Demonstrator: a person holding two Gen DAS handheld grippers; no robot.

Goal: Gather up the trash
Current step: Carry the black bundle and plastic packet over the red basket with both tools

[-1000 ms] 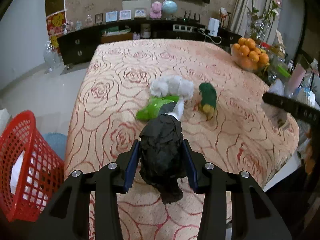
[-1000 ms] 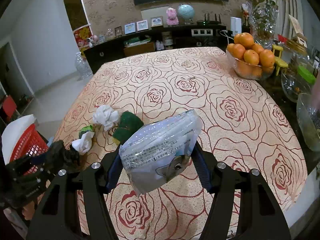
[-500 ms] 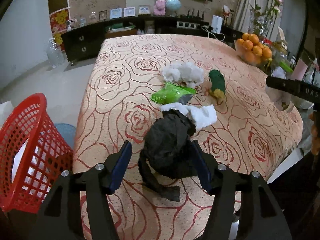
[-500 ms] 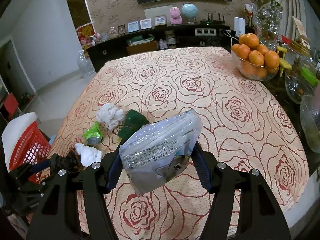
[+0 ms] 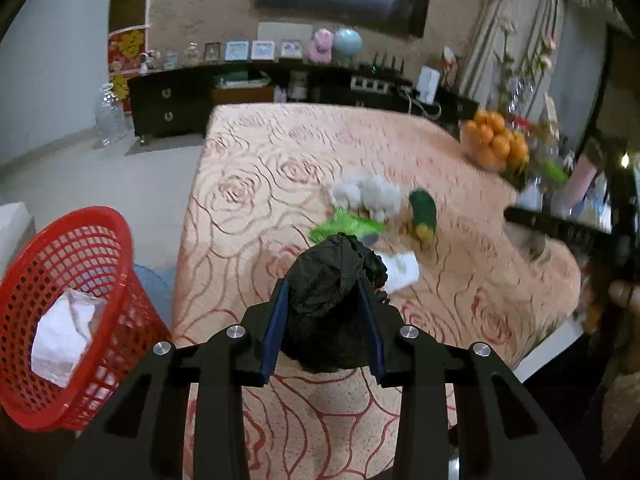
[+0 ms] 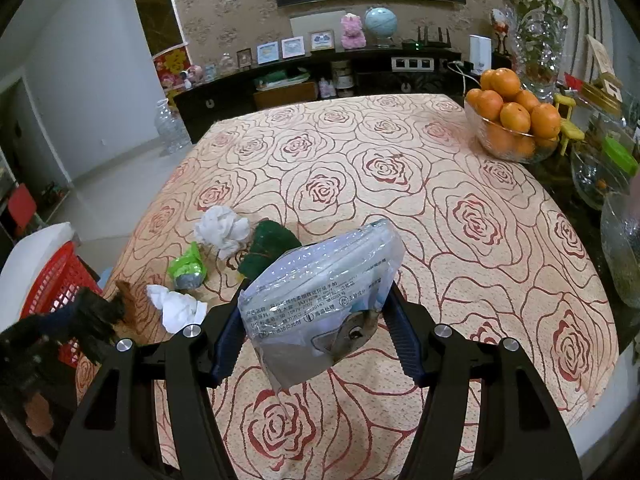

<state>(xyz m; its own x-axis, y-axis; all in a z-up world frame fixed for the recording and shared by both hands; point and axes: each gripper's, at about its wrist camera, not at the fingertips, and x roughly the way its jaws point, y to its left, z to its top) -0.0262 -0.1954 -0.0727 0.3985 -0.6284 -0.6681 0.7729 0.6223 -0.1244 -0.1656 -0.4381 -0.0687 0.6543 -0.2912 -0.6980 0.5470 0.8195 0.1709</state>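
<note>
My left gripper (image 5: 322, 286) has its jaws closing on a crumpled black bag (image 5: 336, 276), and the blue pads press its sides above the table's near left edge. A red mesh basket (image 5: 68, 300) stands on the floor to the left with white paper in it. On the rose-patterned tablecloth (image 6: 400, 168) lie a white tissue wad (image 6: 222, 230), a green wrapper (image 6: 186, 266), a dark green packet (image 6: 272, 246) and a second white tissue (image 6: 176, 308). My right gripper (image 6: 316, 296) is shut on a clear plastic packet (image 6: 320, 280), held above the table.
A glass bowl of oranges (image 6: 512, 124) sits at the table's far right corner, with glass bowls (image 6: 624, 248) and vases along the right side. A dark sideboard (image 6: 320, 80) lines the back wall. A plastic bottle (image 5: 110, 120) stands on the floor.
The left jaws widened around the black bag, then narrowed on it again, and that gripper drew back towards the table's edge and the basket. The right gripper and its packet stayed put.
</note>
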